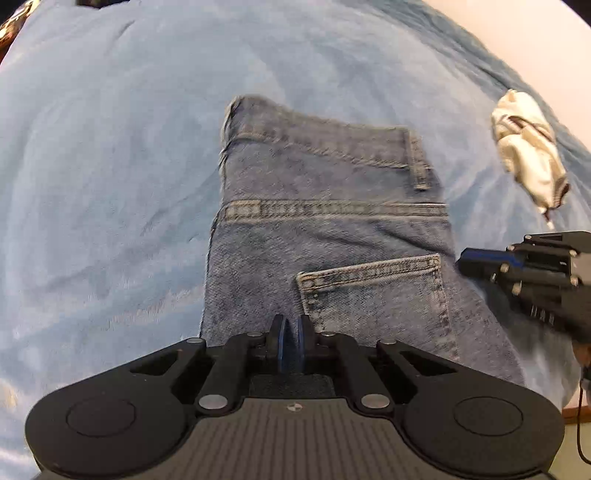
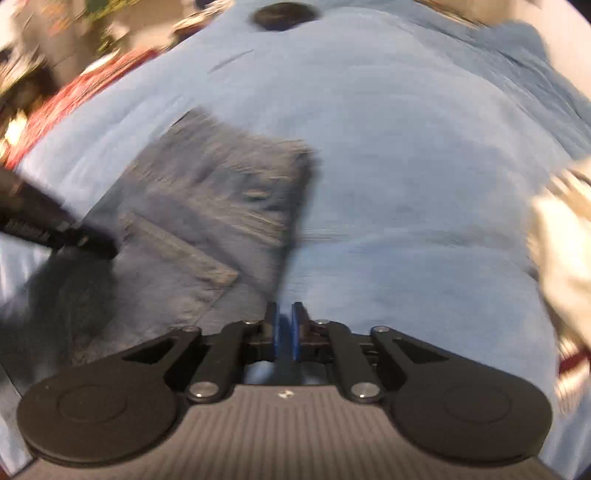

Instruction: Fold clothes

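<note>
Folded blue jeans lie on a light blue blanket, back pocket up. My left gripper hovers at the near edge of the jeans with its blue-padded fingers shut and nothing visibly between them. In the same view the right gripper comes in from the right, its tip beside the pocket's right edge. In the blurred right wrist view, the jeans lie left of centre, the right gripper is shut over the blanket just past their right edge, and the left gripper reaches in from the left.
A crumpled white garment lies on the blanket at the right, also blurred at the right edge. A red patterned cloth and clutter sit beyond the blanket's far left. A dark round object rests at the far edge.
</note>
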Available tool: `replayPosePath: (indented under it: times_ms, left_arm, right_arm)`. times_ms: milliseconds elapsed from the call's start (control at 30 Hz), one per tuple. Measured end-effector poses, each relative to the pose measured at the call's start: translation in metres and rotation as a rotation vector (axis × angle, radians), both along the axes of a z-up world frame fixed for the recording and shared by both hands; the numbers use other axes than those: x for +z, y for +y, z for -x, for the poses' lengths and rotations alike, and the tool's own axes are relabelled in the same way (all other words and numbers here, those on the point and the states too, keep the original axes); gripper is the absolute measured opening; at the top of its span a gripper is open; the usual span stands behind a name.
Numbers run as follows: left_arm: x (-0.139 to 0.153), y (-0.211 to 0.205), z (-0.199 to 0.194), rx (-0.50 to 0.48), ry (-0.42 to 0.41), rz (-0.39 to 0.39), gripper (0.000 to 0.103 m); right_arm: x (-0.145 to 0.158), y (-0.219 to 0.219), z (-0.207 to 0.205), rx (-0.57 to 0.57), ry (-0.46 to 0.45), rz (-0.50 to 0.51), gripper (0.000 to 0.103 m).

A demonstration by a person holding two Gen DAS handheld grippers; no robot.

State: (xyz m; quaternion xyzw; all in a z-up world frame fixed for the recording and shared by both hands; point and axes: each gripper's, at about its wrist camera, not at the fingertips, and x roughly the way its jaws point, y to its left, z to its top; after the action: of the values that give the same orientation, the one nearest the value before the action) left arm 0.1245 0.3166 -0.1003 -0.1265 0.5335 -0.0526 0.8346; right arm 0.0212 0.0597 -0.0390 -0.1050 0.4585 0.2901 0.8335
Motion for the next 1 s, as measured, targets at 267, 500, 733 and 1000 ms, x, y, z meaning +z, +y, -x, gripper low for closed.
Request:
replayPosePath:
  times_ms: [267,500,733,1000]
  left_arm:
    - [0.023,0.008,-0.030,0.000,-0.083,0.013,0.007]
    - [0.012,0.004,-0.043,-0.043,-0.062,0.027,0.007]
    - [-0.011,-0.001,-0.048,-0.050,-0.007,0.061,0.005]
    - [0.023,0.026,-0.053,0.026,-0.105,0.081,0.005]
  right_arm:
    - [0.024,0.032,-0.060,-0.015,0.002,-0.172,0.031]
    - [0.017,0.048,-0.077,0.058,-0.059,-0.162,0.008]
    - [-0.009,0.052,-0.075,0.098,-0.110,-0.069,0.012]
    - [0.013,0.062,-0.069,0.100,-0.070,-0.177,0.015]
